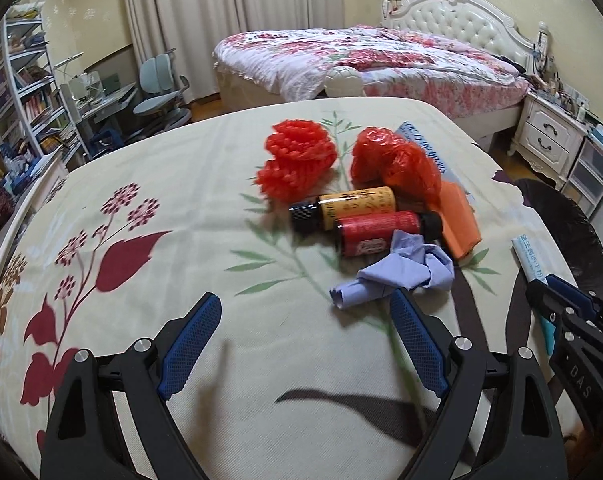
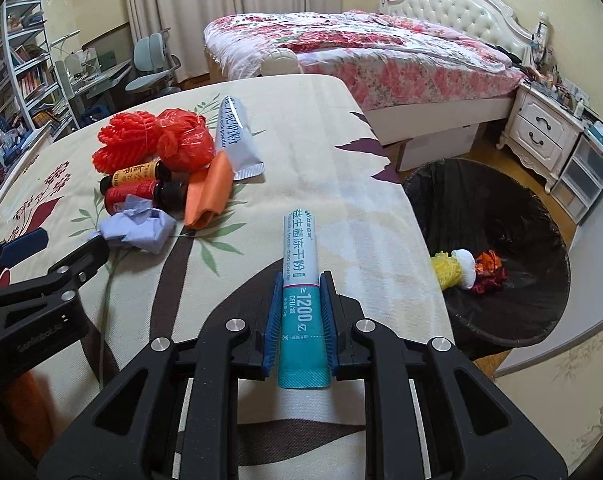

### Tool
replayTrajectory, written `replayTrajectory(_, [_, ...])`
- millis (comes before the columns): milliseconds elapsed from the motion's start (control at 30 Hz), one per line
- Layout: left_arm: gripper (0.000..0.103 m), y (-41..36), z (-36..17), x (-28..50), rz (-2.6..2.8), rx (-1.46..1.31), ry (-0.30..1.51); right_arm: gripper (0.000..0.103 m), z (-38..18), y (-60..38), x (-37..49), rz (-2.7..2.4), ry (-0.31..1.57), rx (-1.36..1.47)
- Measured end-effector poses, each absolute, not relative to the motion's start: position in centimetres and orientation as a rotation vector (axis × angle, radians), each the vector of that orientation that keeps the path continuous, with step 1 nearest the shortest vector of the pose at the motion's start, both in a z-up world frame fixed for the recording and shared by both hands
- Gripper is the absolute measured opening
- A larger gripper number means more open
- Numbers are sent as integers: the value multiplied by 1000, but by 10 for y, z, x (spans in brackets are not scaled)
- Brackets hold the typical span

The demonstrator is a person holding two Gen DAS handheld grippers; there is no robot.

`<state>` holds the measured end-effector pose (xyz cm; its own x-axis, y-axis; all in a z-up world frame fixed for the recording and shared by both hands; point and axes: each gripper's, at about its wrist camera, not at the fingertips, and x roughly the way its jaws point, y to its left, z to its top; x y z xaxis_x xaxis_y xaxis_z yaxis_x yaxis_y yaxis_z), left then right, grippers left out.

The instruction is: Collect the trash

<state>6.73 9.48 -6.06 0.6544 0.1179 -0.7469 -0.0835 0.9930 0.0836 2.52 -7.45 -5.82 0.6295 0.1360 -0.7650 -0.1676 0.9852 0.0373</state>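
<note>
sachet (image 2: 301, 280) clamped between right jaws.

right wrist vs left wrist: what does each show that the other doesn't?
Right wrist only: inside of the black-lined bin, yellow, white and orange scraps at its bottom; the right gripper shut on a teal-and-white sachet.
Left wrist only: the left gripper open and empty, seen head-on.
Both: two small bottles, crumpled lilac paper, red bags, floral tablecloth.

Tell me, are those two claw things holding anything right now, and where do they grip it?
The right gripper pinches a white and teal sachet by its teal lower end. The left gripper is open and empty.
</note>
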Motion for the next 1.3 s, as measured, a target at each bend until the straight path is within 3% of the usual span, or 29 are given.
replayTrajectory(700, [85, 71, -62, 86, -5, 92, 849, 19, -60, -88, 28, 168, 871, -24])
replayTrajectory(767, [74, 70, -63, 85, -26, 93, 847, 19, -60, -87, 28, 168, 871, -22])
replayTrajectory(833, [52, 67, -67, 85, -45, 105, 868, 19, -60, -87, 28, 167, 870, -26])
replayTrajectory(1000, [23, 65, -67, 80, -78, 106, 867, 19, -60, -88, 27, 167, 870, -22])
replayTrajectory(1200, [7, 68, -67, 70, -90, 94, 862, 19, -59, -87, 26, 168, 870, -21])
replayTrajectory(1300, [5, 75, -66, 64, -100, 65, 864, 19, -59, -87, 26, 168, 870, -21])
